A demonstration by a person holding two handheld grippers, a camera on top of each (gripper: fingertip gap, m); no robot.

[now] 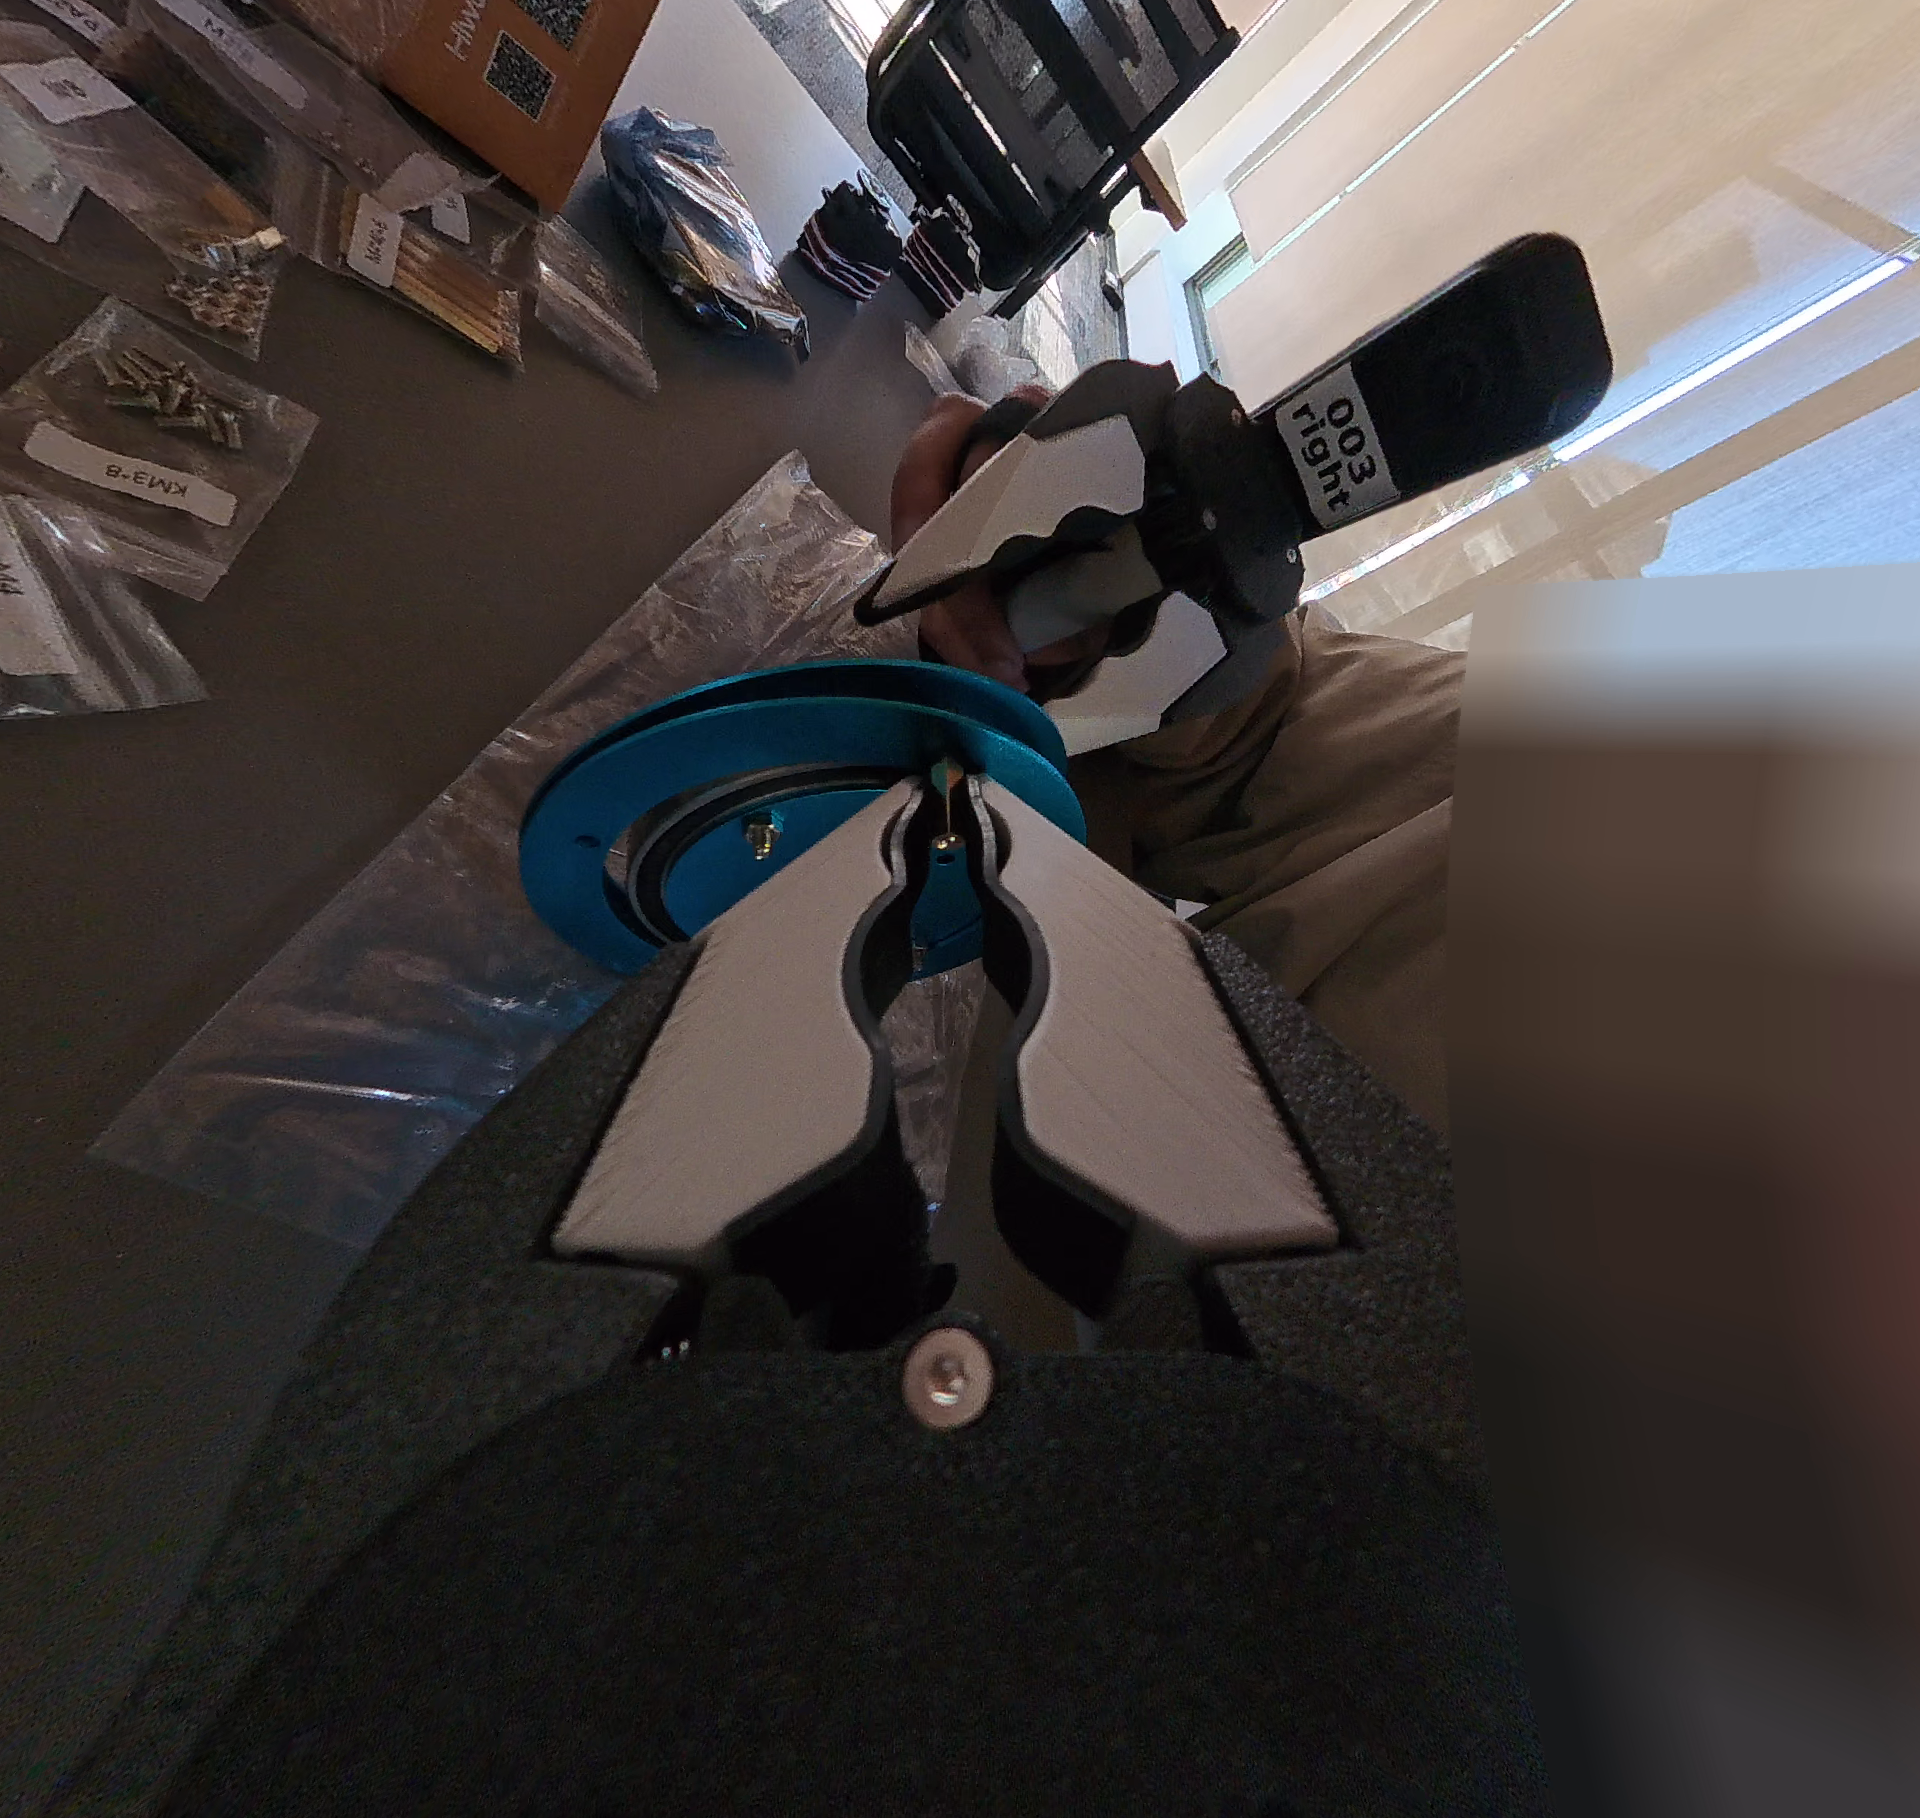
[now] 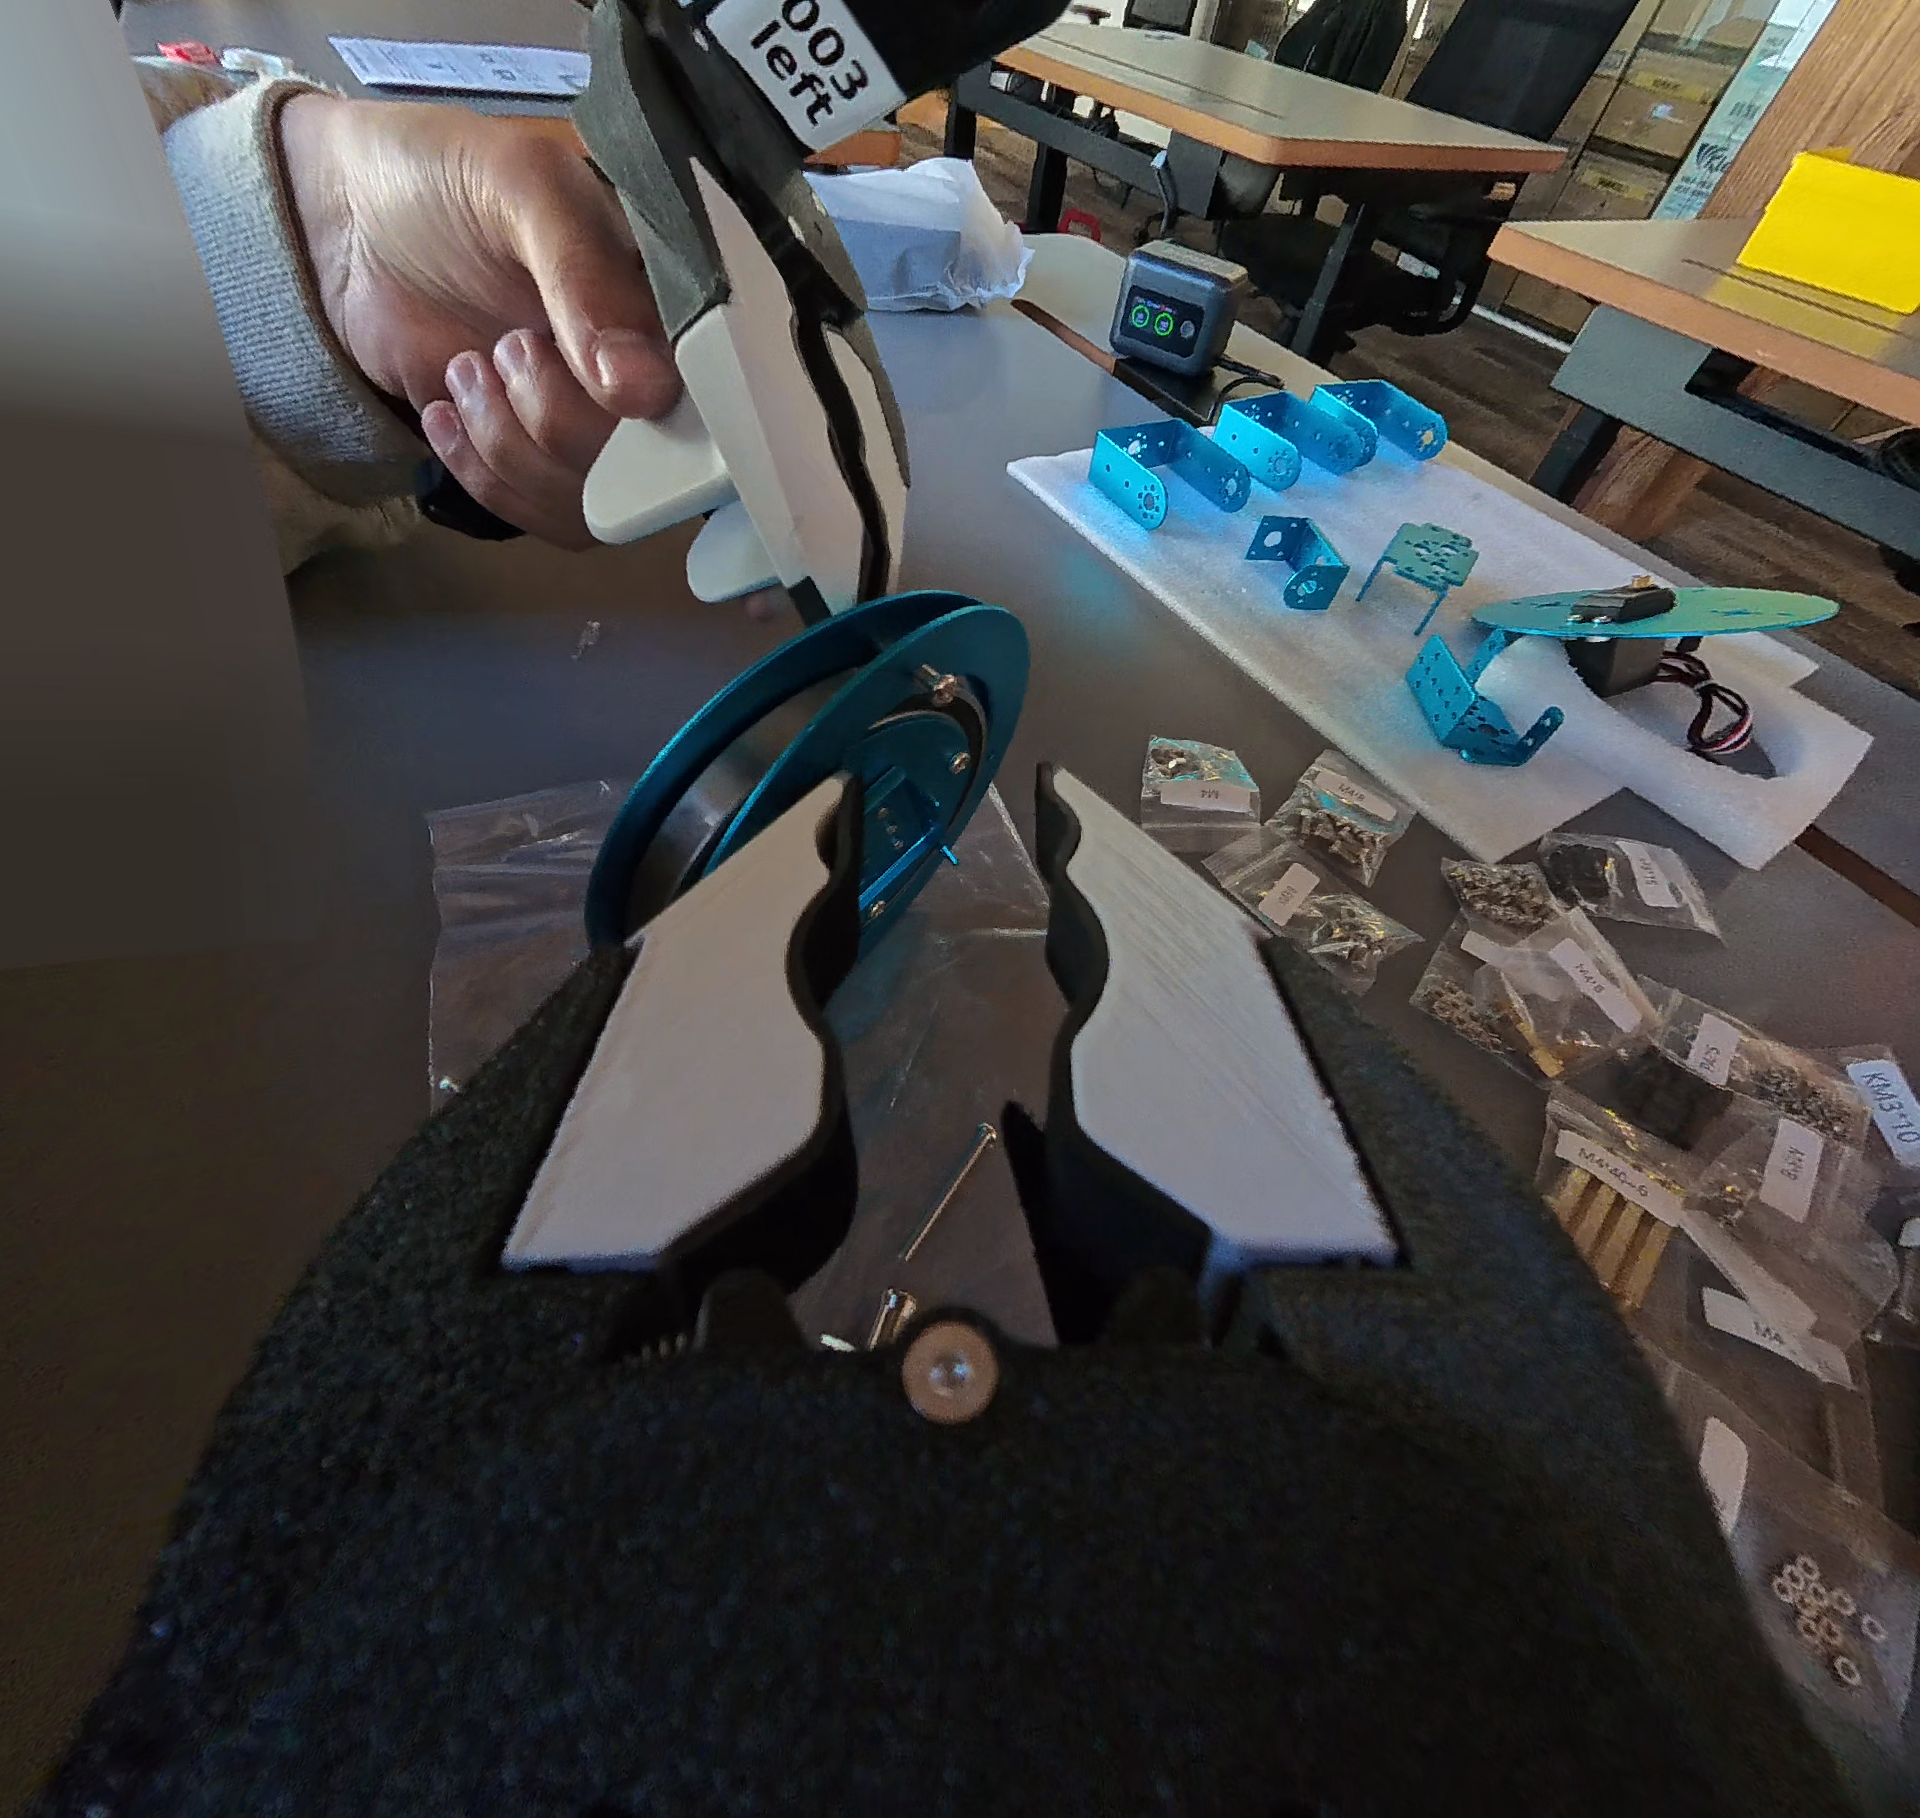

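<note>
The left gripper (image 1: 943, 792) has its white fingers (image 1: 800, 979) drawn nearly together, pinching the rim of a blue disc assembly (image 1: 644, 781) at its tips. In the left wrist view the assembly sits at twelve o'clock from the fingertips, two round blue plates stacked with a dark ring between them, held on edge above a clear plastic sheet (image 1: 416, 989) on the grey table (image 1: 416, 573). A small brass-coloured screw (image 1: 764, 838) shows on the inner plate, at about ten o'clock from the tips. In the right wrist view the person's hand (image 2: 457, 314) grips this tool from the nine o'clock side, and the tool points steeply down onto the disc's upper rim.

The right gripper (image 2: 945, 823) has its fingers spread apart and holds nothing. The blue disc assembly (image 2: 935, 688) lies at about eleven o'clock from its tips, its flat face turned toward them, with the left-hand finger (image 2: 717, 1020) overlapping the disc's lower edge in the view; whether it touches cannot be told. A thin metal pin (image 2: 951, 1186) lies loose on the sheet between the fingers, its long axis running from seven toward one o'clock. The right gripper is the nearer one to that pin.

At two to four o'clock lie bags of screws (image 2: 1340, 823) and blue brackets (image 2: 1174, 469) on white foam (image 2: 1351, 646).
</note>
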